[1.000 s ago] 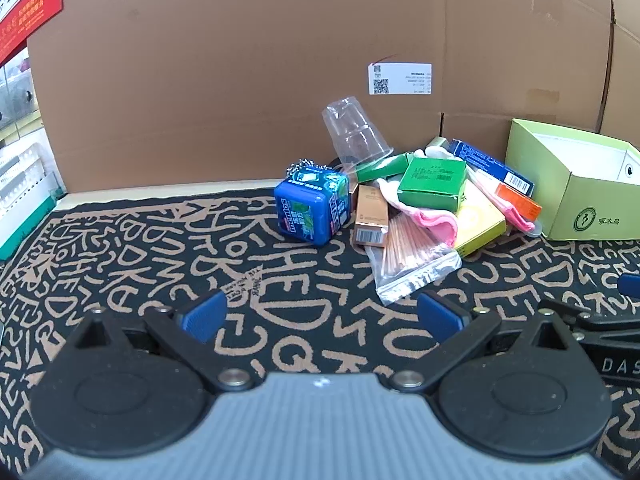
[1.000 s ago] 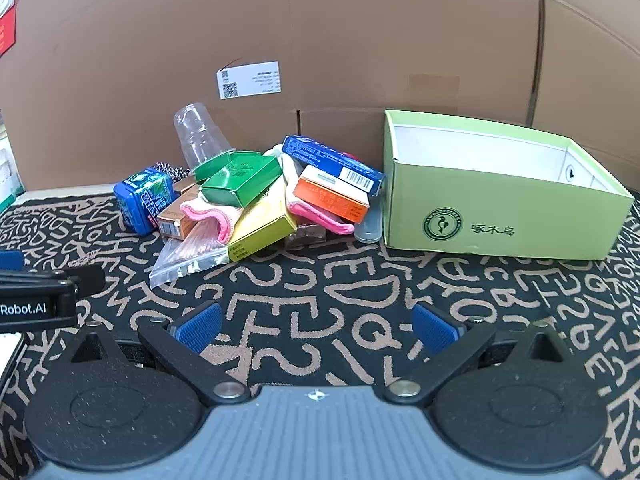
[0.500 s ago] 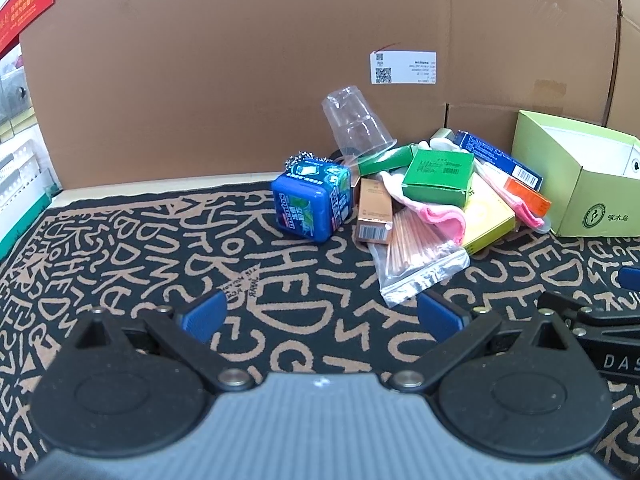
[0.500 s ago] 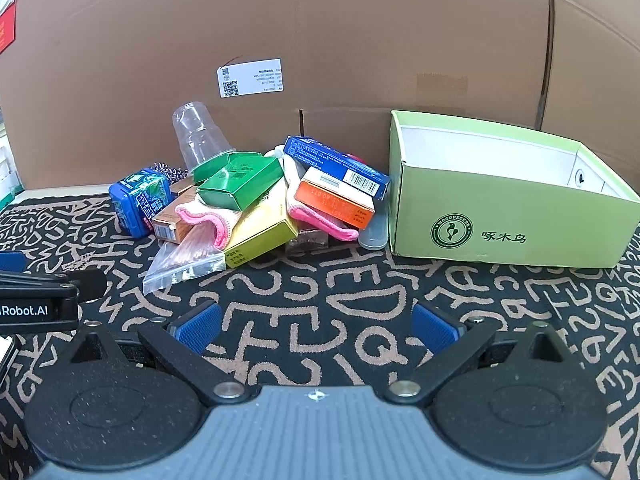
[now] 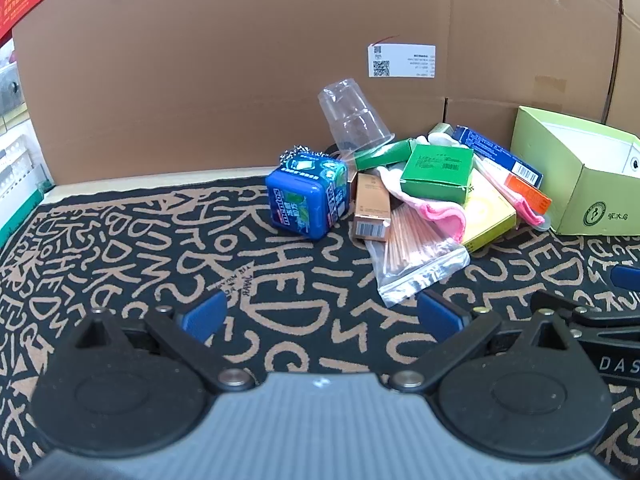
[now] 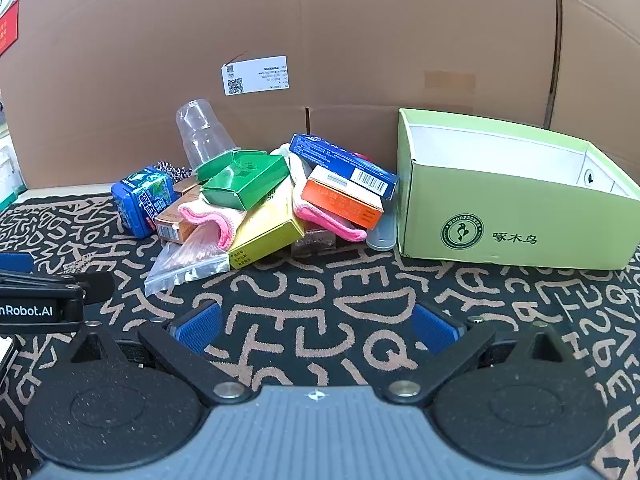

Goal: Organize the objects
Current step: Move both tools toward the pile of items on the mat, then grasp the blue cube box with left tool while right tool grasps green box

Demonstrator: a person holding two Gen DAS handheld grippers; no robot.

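A pile of small items lies on the patterned mat: a blue tin (image 5: 307, 200) (image 6: 143, 200), a clear plastic cup (image 5: 352, 118) (image 6: 204, 132), a green box (image 5: 437, 172) (image 6: 244, 184), a yellow box (image 6: 266, 228), a pink cloth (image 5: 440, 212), an orange box (image 6: 342, 200), a dark blue box (image 6: 344, 168) and a clear bag of sticks (image 5: 416, 256) (image 6: 188, 256). An open light-green box (image 6: 516, 192) (image 5: 580, 176) stands to the right of the pile. My left gripper (image 5: 322, 316) is open and empty, short of the pile. My right gripper (image 6: 316, 326) is open and empty, in front of the pile and green box.
A tall cardboard wall (image 6: 320, 40) closes the back. The black mat with tan letters (image 5: 120, 248) covers the table. My right gripper shows at the right edge of the left wrist view (image 5: 592, 320); my left gripper shows at the left edge of the right wrist view (image 6: 40, 300).
Both grippers have drifted slightly; the pile and green box have shifted a little in both views. Both stay open and nothing was picked up.
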